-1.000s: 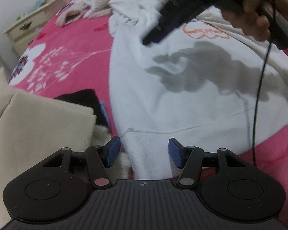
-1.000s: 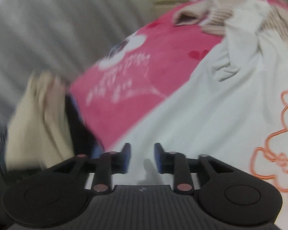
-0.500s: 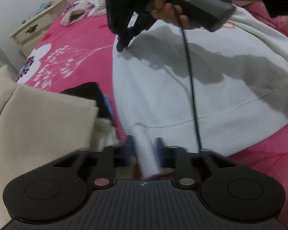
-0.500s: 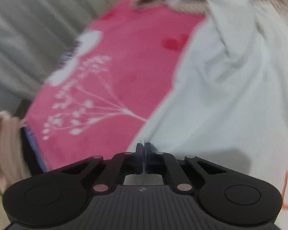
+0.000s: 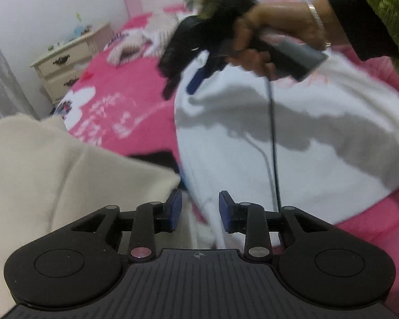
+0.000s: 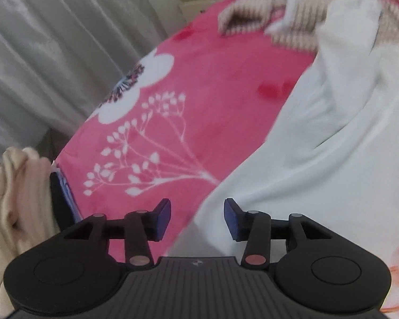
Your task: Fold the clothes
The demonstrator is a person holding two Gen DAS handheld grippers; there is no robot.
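A bed covered in a pink fleece blanket with white flower prints point(image 6: 173, 122) fills both views, a cream bedside drawer chest point(image 5: 66, 61) at eleven o'clock. The white sweatshirt with an orange printed outline point(image 5: 292, 138) lies spread flat across the blanket. The left gripper point(image 5: 199, 210) has its jaws opening, blue pads apart, the sweatshirt's hem edge lying loose between them. The right gripper point(image 6: 196, 216), gripped by a hand point(image 5: 276, 32) at one o'clock in the left view, is opening too, poised over the sweatshirt's side edge without pinching it. A folded cream garment point(image 5: 53, 172) sits at nine o'clock.
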